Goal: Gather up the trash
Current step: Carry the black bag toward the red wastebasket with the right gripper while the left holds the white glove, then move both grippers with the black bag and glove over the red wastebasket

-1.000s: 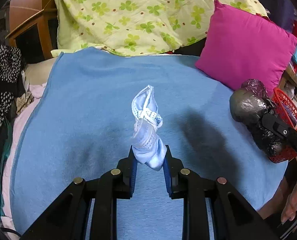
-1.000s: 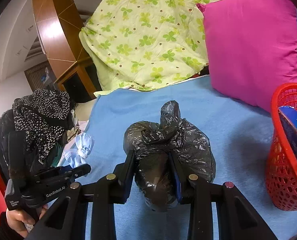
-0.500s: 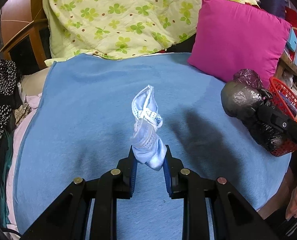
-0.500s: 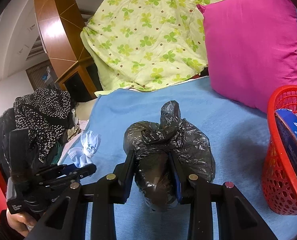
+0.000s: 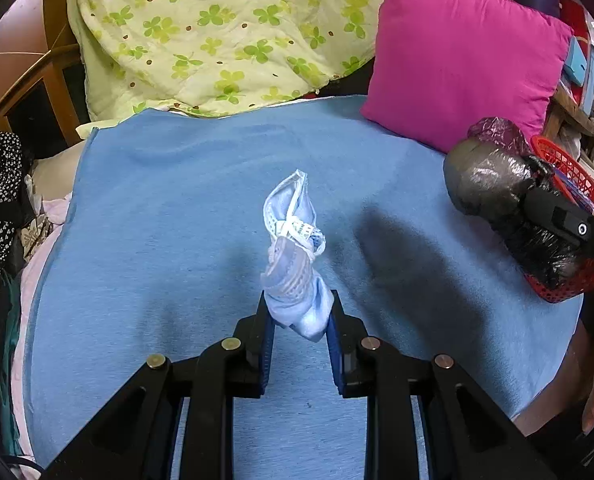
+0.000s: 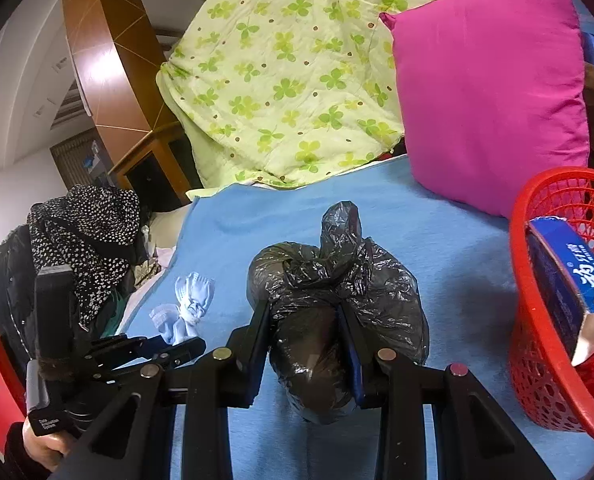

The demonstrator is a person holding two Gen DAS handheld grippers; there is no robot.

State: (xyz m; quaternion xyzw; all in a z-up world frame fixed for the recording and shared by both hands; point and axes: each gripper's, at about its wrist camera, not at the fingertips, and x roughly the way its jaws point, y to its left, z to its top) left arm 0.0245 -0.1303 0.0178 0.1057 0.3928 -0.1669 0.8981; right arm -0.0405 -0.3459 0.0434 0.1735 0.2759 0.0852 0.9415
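Pinching crumpled mesh mask — crinkly knotted bag.

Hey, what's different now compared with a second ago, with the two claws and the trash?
The left claw, shut on the crumpled light-blue face mask, has drifted toward the tied black plastic trash bag; in the right wrist view it sits nearer the bag. The right claw stayed put, clamped on that bag beside the red mesh basket. Nothing was released.

Red basket cut off by right edge, contents partly hidden
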